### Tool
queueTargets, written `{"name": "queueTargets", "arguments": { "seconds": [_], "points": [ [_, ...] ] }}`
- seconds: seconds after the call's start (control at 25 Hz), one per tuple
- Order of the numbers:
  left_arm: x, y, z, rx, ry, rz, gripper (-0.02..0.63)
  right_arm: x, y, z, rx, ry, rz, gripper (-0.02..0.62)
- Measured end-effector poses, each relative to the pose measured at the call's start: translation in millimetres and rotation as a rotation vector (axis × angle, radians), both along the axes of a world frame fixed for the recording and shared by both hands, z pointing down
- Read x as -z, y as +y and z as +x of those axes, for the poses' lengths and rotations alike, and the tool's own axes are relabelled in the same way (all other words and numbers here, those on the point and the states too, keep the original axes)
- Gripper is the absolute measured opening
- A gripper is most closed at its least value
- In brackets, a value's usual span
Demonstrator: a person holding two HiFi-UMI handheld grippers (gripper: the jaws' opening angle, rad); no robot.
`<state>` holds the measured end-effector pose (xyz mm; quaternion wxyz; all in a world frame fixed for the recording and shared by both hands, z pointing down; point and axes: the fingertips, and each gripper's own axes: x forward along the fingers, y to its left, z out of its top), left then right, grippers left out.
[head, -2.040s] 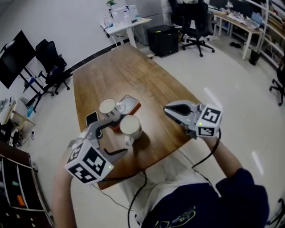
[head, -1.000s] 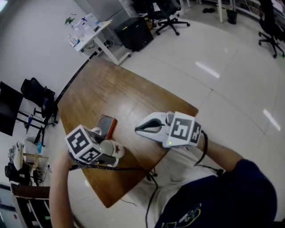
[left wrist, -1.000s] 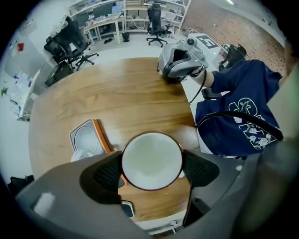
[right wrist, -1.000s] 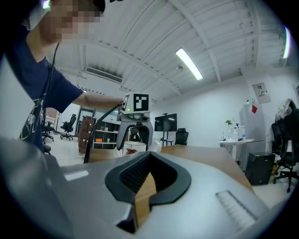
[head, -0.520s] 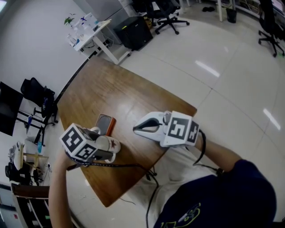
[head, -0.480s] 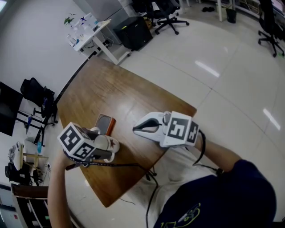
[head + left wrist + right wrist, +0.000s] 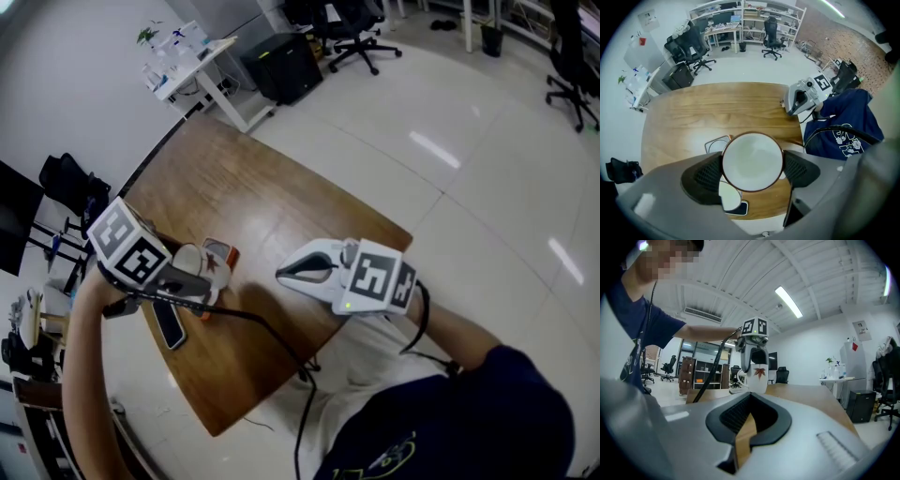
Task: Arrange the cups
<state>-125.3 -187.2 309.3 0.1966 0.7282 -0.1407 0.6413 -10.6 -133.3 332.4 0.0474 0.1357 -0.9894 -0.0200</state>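
My left gripper [image 7: 195, 274] is shut on a white cup [image 7: 202, 265] with a red maple leaf on its side, and holds it upright above the wooden table [image 7: 246, 186]. In the left gripper view the cup [image 7: 752, 161] fills the gap between the pads, its brown rim upward. Below it a second white cup [image 7: 730, 197] stands on the table, hidden in the head view. My right gripper [image 7: 281, 273] hovers level over the table's near edge, shut and empty. Its own view shows the held cup [image 7: 757, 375] ahead, off the table.
An orange-edged flat device [image 7: 223, 250] lies by the held cup and a dark phone [image 7: 170, 328] lies nearer the table's left edge. Beyond the table stand a white desk [image 7: 192, 66], a black cabinet [image 7: 283, 64] and office chairs [image 7: 356, 28].
My left gripper has risen with the leaf cup and carried it leftward in the head view. The dark phone has come into view beneath. The right gripper has stayed put.
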Motion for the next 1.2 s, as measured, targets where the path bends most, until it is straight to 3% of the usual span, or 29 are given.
{"name": "queueTargets", "arguments": {
  "seconds": [0.36,1.2],
  "points": [
    [-4,-47,-11,0.054,0.007,0.055,0.405,-8,-9,-2,-0.009,0.014,-0.048,0.003],
    [-46,-106,-51,0.242,-0.007,-0.015,0.405,-12,-7,-6,-0.003,0.035,-0.077,0.003]
  ]
}}
